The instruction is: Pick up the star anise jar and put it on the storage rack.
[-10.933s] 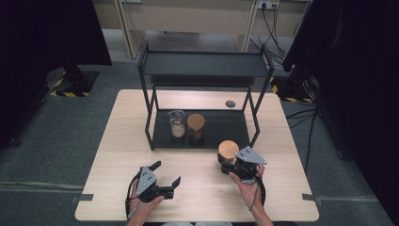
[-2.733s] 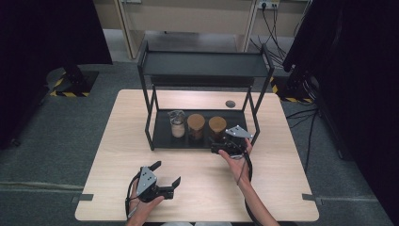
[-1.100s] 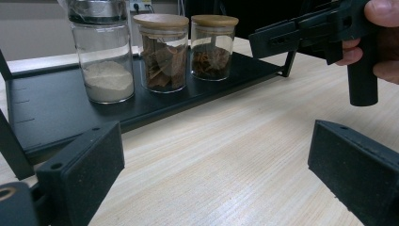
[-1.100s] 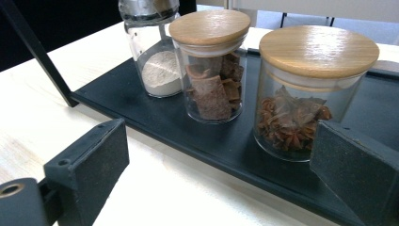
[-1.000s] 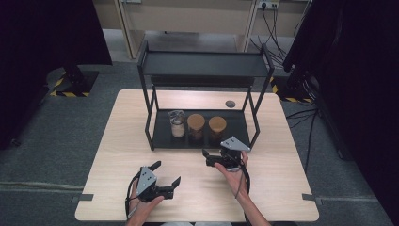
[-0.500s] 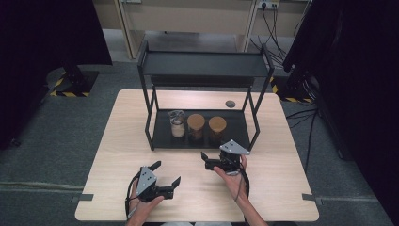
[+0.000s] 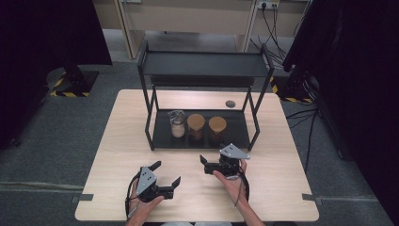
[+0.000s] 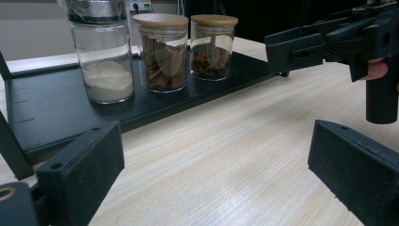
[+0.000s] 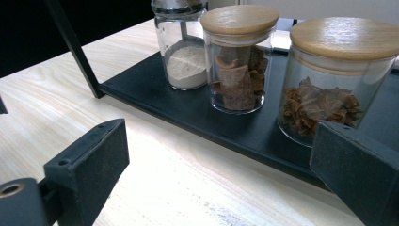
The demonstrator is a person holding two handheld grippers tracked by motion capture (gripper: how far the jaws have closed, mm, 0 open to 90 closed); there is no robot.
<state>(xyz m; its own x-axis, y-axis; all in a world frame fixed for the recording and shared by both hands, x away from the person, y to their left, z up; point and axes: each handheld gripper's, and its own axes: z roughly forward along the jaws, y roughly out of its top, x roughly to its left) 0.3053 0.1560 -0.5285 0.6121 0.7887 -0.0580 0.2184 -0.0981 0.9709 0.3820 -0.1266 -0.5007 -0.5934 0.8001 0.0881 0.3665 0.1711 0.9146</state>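
Even overhead light; table (image 7: 141,141) bright, surroundings near black. Soft shadow under shelf rack (image 7: 202,70). High view slightly soft. Gripper views: glare streak on wood, jar (image 9: 240,56) sharp, near jaws blurred, edges mildly stretched

No readable text, label, brand, number or sign appears on anything here.

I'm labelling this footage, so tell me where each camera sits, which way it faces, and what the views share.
High view: above the table's near side, facing forward and down on the rack; forearms, left gripper, right gripper.
Left gripper view: low over the table, between its open jaws, facing three jars and the right gripper.
Right gripper view: low, between its open jaws, facing the jars closely.
Shared: all show the jars on the rack's bottom tray.
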